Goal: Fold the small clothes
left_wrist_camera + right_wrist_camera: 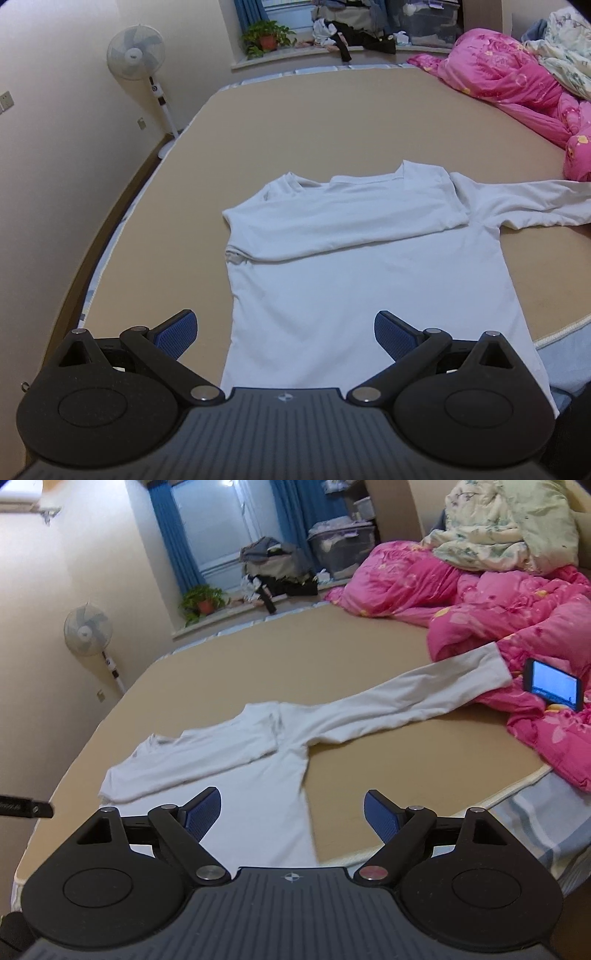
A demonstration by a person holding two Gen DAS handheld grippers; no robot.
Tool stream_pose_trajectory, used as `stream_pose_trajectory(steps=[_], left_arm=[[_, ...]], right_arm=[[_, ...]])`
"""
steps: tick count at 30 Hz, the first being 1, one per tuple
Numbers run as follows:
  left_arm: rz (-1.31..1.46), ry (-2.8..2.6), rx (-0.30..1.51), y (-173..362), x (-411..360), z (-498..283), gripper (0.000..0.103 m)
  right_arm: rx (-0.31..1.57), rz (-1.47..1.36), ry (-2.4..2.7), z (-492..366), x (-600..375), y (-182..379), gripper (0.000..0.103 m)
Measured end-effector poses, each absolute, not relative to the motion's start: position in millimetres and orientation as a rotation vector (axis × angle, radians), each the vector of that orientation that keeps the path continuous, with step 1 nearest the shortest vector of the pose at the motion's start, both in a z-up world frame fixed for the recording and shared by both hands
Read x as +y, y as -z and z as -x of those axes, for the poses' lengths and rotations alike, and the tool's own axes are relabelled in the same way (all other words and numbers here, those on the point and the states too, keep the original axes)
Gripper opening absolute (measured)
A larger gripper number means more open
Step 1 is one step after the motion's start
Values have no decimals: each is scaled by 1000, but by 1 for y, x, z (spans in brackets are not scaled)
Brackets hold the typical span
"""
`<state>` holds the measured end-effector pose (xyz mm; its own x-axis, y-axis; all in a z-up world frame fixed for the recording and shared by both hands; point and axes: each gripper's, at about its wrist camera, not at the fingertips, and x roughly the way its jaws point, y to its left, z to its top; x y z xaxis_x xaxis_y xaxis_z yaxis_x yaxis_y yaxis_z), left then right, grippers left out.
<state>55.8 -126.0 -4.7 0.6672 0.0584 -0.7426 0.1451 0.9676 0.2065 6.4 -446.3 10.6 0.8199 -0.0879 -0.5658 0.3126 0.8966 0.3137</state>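
The left gripper (pixel 285 334) and right gripper (pixel 291 814) look alike: a grey ribbed housing stamped with a small crosshair emblem, flanked by two matte black rounded lobes, each with a raised disc. Black link arms pivot on round metal pins (silver on most, though one pin (pixel 373 872) on the right gripper looks reddish, perhaps only a reflection). The fingers (pixel 177 334) carry blue pads with a fine mesh-like texture, and triangular cut-outs pierce the outer black brackets.
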Motion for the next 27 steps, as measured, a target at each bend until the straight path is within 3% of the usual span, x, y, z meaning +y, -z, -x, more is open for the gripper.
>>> stream_pose_trajectory(steps=[6, 16, 23, 24, 25, 26, 27], left_arm=[[-279, 15, 877, 7, -142, -72, 102], [-380, -19, 979, 35, -179, -107, 102], [-479, -21, 1004, 52, -204, -121, 102], [-493, -16, 1004, 54, -207, -122, 102], [-506, -9, 1003, 55, -210, -122, 102], [-514, -5, 1002, 56, -212, -122, 102], [-518, -1, 1000, 57, -213, -122, 102]], right_arm=[[490, -543, 344, -25, -533, 8, 87], [429, -644, 705, -98, -712, 90, 88], [502, -670, 807, -164, -806, 134, 84], [518, -675, 805, -171, -813, 139, 79], [530, -681, 792, -176, -817, 141, 49], [548, -693, 745, -181, -820, 143, 10], [569, -697, 700, -185, -819, 141, 10]])
